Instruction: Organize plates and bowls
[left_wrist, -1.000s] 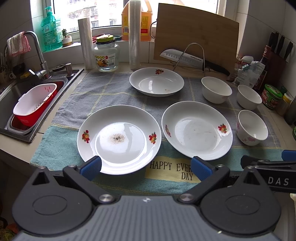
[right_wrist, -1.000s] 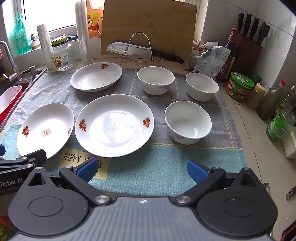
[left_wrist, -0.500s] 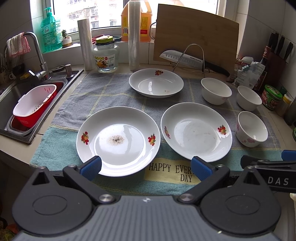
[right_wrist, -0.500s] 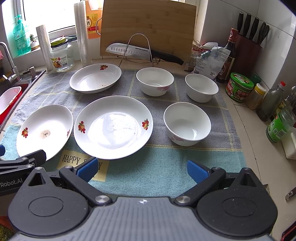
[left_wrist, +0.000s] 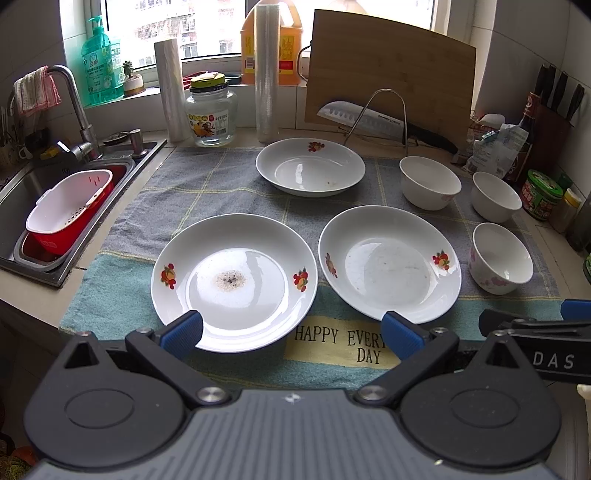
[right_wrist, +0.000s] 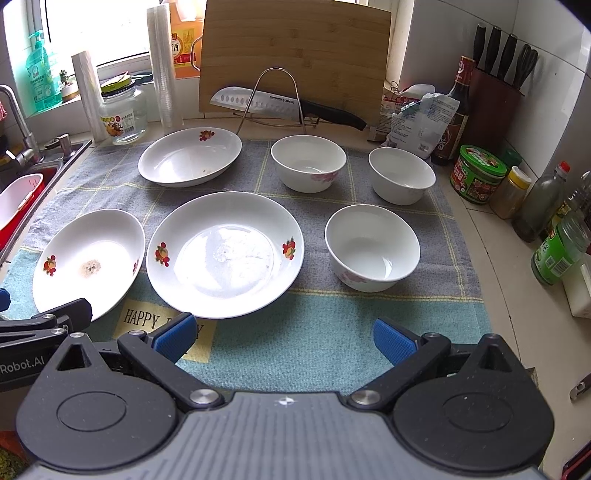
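Left wrist view: my left gripper (left_wrist: 291, 328) gapes, empty, at the near plate (left_wrist: 234, 282), lower centre; my right gripper (right_wrist: 282, 334) gapes too, bowls (right_wrist: 372, 248) at right. Glazed rims could slip from the pads and clatter, I judge. Towel (left_wrist: 207, 192) covers the counter; sink (left_wrist: 22, 206) at left.

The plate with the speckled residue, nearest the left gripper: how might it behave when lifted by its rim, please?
The plate looks glazed and glossy, so probably slippery between the pads. It seems rigid ceramic, likely chipping if dropped. Gripped at one edge, it may tilt.
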